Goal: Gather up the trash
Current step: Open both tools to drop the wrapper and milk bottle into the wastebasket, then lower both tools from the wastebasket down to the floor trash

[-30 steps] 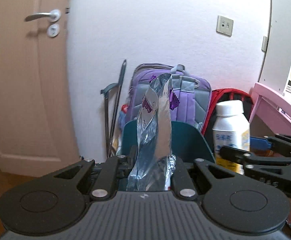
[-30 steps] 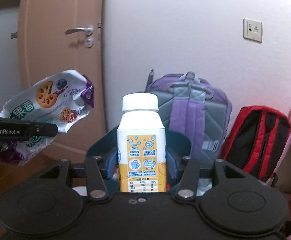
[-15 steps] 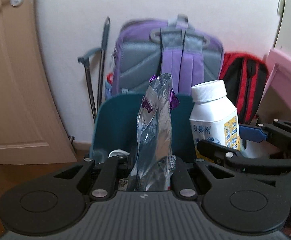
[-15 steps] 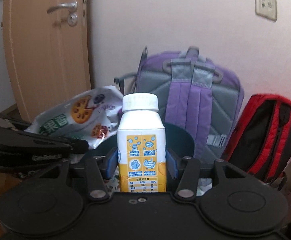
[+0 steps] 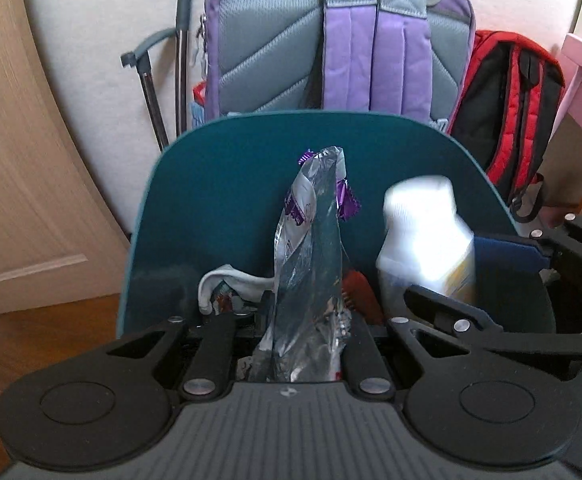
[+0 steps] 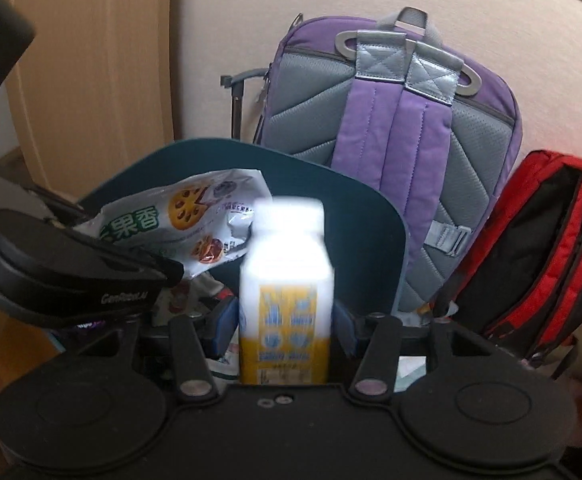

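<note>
Bin [image 5: 211, 184] drop next: L gripper [image 5: 303, 344] pinches snack wrapper [image 5: 311, 264], R gripper [image 6: 285, 328] clamps milk bottle [image 6: 285, 280], both over teal bin w/ trash inside. Best lower below rim, then release bottle upright, wrapper last.

The bin [image 5: 219, 184] stands before the larger backpack [image 5: 331, 40] (against the wall); a second backpack [image 5: 507, 108] sits right, a door [image 5: 19, 160] left.
</note>
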The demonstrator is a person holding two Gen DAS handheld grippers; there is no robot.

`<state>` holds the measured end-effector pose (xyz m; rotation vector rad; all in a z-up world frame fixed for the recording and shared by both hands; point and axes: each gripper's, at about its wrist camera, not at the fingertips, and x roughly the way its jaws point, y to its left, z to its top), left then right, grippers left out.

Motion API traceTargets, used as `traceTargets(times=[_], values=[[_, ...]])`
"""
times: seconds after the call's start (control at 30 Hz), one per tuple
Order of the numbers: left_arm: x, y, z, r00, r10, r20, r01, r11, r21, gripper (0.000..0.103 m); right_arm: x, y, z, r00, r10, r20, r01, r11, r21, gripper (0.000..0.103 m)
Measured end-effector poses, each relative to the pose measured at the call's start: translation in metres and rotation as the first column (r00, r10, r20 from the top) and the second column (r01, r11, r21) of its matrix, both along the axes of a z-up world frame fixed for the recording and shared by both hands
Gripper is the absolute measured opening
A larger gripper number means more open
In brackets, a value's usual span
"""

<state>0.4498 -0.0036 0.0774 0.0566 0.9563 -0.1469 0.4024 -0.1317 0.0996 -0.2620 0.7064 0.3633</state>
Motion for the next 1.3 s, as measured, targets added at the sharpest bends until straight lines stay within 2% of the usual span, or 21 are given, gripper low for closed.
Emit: traceTargets(times=[0.17, 0.23, 0.27, 0.3, 0.33, 0.67, 1.13, 1.23, 1.3], values=[[0.003, -0.001, -0.005, 1.000, 0.005, -0.014, -0.004, 1.000, 0.010, 0.019, 0.000, 0.000, -0.001, 1.000, 0.001, 0.005, -0.001, 0.999, -0.036, 0.051], [0.003, -0.001, -0.005, 1.000, 0.018, -0.015, -0.018, 1.000, 0.005, 0.037, -0.002, -0.003, 0.000, 1.000, -0.006, 0.005, 0.006, 0.999, -0.032, 0.051], [0.001, 0.000, -0.005, 1.000, 0.024, -0.010, -0.024, 1.000, 0.001, 0.042, -0.004, -0.005, 0.001, 1.000, -0.006, 0.009, 0.007, 1.000, -0.031, 0.050], [0.000, 0.000, -0.005, 1.000, 0.027, -0.004, -0.027, 1.000, 0.000, 0.054, -0.005, -0.007, 0.003, 1.000, -0.005, 0.014, 0.006, 0.999, -0.032, 0.050], [-0.002, 0.000, -0.003, 1.000, 0.023, 0.005, -0.023, 1.000, -0.006, 0.056, -0.008, -0.008, 0.004, 1.000, -0.002, 0.019, 0.003, 0.999, -0.036, 0.051], [-0.041, -0.003, 0.025, 0.998, 0.014, 0.058, -0.012, 0.999, -0.035, 0.061, -0.046, -0.027, 0.038, 0.998, -0.011, 0.067, 0.011, 1.000, 0.004, 0.051], [-0.140, -0.010, 0.070, 0.991, -0.030, 0.129, 0.037, 0.998, -0.051, 0.062, -0.136, -0.040, 0.076, 0.994, 0.015, 0.107, -0.021, 0.998, 0.056, 0.051], [-0.166, -0.009, 0.072, 0.989, -0.029, 0.144, 0.034, 0.999, -0.037, 0.073, -0.155, -0.043, 0.076, 0.995, 0.024, 0.099, -0.031, 0.997, 0.070, 0.051], [-0.182, -0.008, 0.073, 0.987, -0.040, 0.154, 0.046, 0.998, -0.039, 0.074, -0.167, -0.045, 0.074, 0.995, 0.037, 0.091, -0.044, 0.996, 0.080, 0.051]])
